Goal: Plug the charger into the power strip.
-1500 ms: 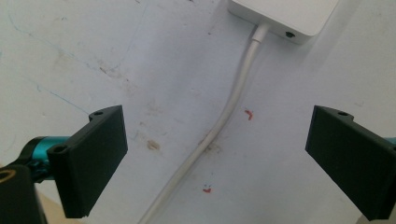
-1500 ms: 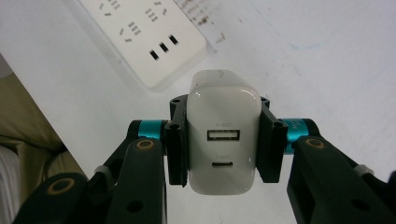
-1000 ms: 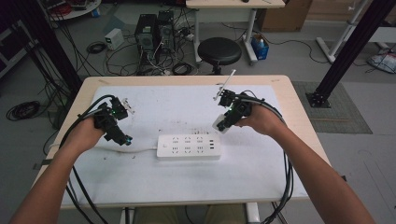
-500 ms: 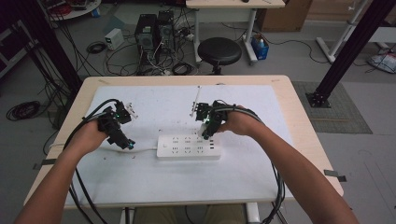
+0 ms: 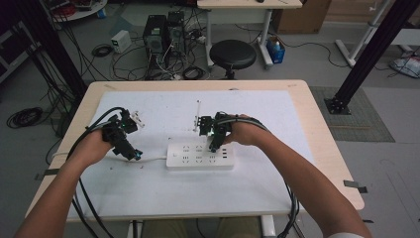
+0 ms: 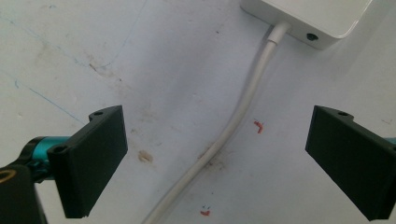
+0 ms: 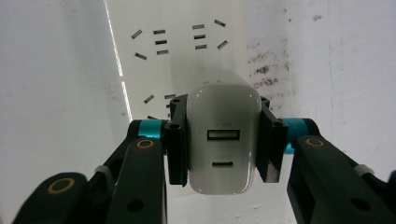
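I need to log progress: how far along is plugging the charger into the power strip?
Done: right gripper is shut on the white charger and holds it over the power strip. In hand: lining it up with the sockets. Left: pushing it in. Left gripper is open over the strip's cable.

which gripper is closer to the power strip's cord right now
Left. The left gripper hangs open straddling the white cord beside the power strip. The right gripper, shut on a white charger, is over the strip's sockets, away from the cord.

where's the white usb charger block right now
The white USB charger block sits clamped in the right hand-held gripper, directly above the white power strip at mid-table in the high view.
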{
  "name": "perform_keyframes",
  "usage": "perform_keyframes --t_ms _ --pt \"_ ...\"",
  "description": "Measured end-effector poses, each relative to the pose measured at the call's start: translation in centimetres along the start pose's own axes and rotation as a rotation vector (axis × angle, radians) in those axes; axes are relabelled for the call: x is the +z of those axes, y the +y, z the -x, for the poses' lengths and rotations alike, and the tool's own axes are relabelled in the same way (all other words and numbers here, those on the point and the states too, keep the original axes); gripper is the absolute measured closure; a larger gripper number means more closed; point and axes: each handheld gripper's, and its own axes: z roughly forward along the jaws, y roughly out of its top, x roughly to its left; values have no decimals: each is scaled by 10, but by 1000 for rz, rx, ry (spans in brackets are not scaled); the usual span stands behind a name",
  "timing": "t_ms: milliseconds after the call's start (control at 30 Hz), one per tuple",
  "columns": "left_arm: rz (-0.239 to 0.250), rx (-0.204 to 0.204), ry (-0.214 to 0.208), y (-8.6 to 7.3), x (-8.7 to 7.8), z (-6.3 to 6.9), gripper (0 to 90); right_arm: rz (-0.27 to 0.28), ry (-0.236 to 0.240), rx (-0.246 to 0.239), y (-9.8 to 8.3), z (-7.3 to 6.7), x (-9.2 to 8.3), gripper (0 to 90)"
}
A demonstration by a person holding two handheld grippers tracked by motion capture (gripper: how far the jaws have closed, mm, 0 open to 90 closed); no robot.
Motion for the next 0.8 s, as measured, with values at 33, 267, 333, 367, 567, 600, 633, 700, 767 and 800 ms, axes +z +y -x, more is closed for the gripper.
perform_keyframes --t_ms 33,267,333,367,567,600,633,700,767,800 --pt "2 -5 -2 0 1 0 55 -2 4 -11 1 0 1 620" --pt "6 -7 -5 -1 2 -1 55 -52 -26 -93 10 -7 5 621" --pt "4 -6 -6 -1 3 0 55 -66 -25 -89 12 -7 6 622" --pt "1 -1 -11 -1 4 0 55 -74 -23 -89 13 -7 6 622" --pt "1 -5 -17 -4 6 1 55 -98 -2 -85 15 -4 14 621" --pt "0 -7 -17 -4 7 0 55 -98 9 -68 14 -2 13 621" --pt "-3 -7 -17 -5 7 0 55 -95 14 -62 14 -1 13 620" --pt "1 -9 -19 -5 8 -1 55 -90 23 -53 14 1 14 620" --pt "2 -8 -21 -5 9 0 55 -85 23 -62 13 2 14 620" --pt "3 -10 -21 -4 9 0 55 -82 25 -42 12 1 14 621"
